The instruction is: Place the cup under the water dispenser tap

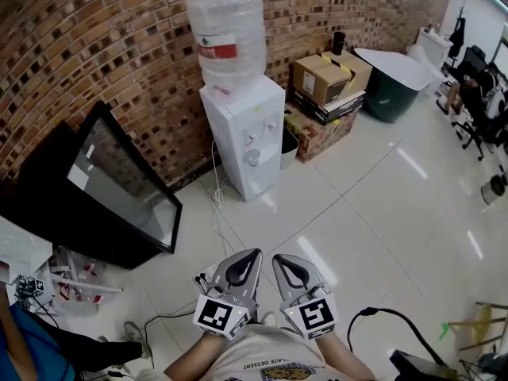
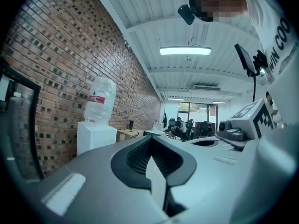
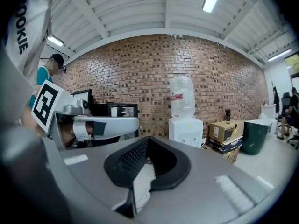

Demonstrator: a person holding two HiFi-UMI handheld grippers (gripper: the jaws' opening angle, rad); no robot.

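Note:
The white water dispenser (image 1: pixel 242 137) stands against the brick wall with a clear bottle (image 1: pixel 227 34) on top. It also shows in the left gripper view as the dispenser (image 2: pixel 96 136) and in the right gripper view as the dispenser (image 3: pixel 185 129). A small grey round thing (image 1: pixel 252 157) sits in its tap recess; whether it is a cup I cannot tell. My left gripper (image 1: pixel 246 255) and right gripper (image 1: pixel 282 260) are side by side close to the body, far from the dispenser. Both are shut with nothing between the jaws. The left gripper (image 2: pixel 151 139) and right gripper (image 3: pixel 148 140) show their jaws meeting.
A black framed screen (image 1: pixel 119 189) leans on the wall at the left. Cardboard boxes (image 1: pixel 329 78), a small bin (image 1: pixel 289 145) and a dark green tub (image 1: pixel 393 94) stand right of the dispenser. Cables (image 1: pixel 218 213) trail over the glossy floor. Office chairs (image 1: pixel 476 101) are at the far right.

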